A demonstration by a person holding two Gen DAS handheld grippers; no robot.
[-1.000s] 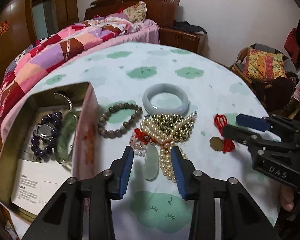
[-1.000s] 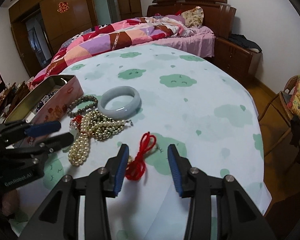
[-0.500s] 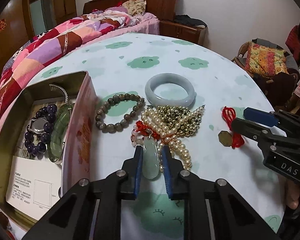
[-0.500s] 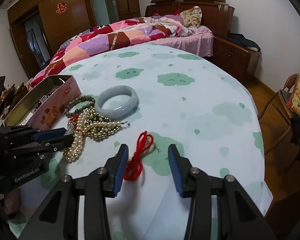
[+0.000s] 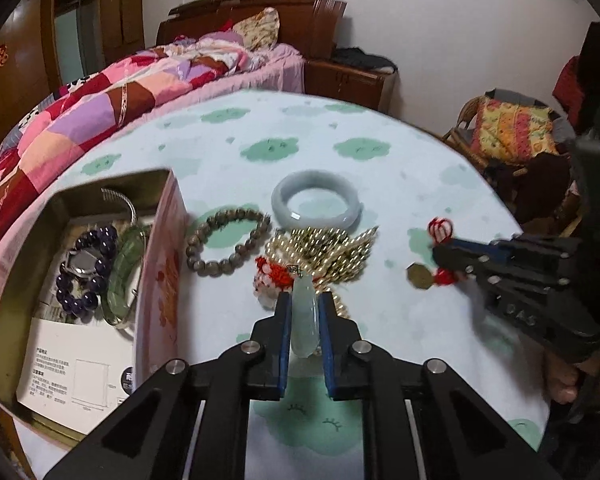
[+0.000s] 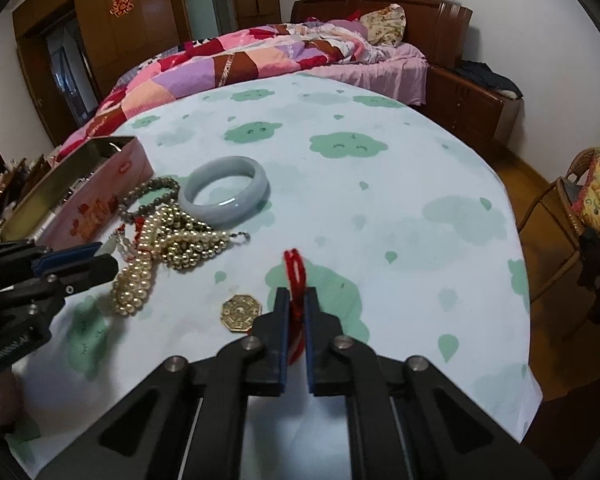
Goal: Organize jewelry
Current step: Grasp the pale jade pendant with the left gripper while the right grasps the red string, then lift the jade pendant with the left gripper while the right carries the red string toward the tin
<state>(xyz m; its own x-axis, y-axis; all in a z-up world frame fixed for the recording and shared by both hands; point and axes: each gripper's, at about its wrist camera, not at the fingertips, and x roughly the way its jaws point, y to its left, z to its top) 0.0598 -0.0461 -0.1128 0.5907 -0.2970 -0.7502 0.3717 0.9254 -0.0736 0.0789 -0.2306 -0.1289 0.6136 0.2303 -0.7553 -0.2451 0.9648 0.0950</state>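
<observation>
My left gripper [image 5: 305,300] is shut on a pale green jade pendant [image 5: 303,322] that hangs from a red-knotted cord [image 5: 278,272], lifted slightly over the pearl necklace pile [image 5: 328,252]. My right gripper [image 6: 296,296] is shut on the red cord [image 6: 296,276] of a brass octagonal charm [image 6: 241,313], which lies on the cloth to its left. The open tin box [image 5: 28,248] at the left holds a purple bead bracelet [image 5: 85,268] and a green bangle [image 5: 125,272]. A brown bead bracelet [image 5: 226,246] and a pale jade bangle [image 5: 315,204] lie on the cloth.
The round table wears a white cloth with green clouds [image 6: 380,208]. A bed with a patchwork quilt [image 6: 260,56] stands behind it. A wicker chair with a cushion [image 5: 512,132] is at the right. The right gripper also shows in the left wrist view [image 5: 444,250].
Both grippers have closed: the left on the jade pendant, the right on the red cord. The charm has been pulled out from under the cord and lies to the left of the right gripper.
</observation>
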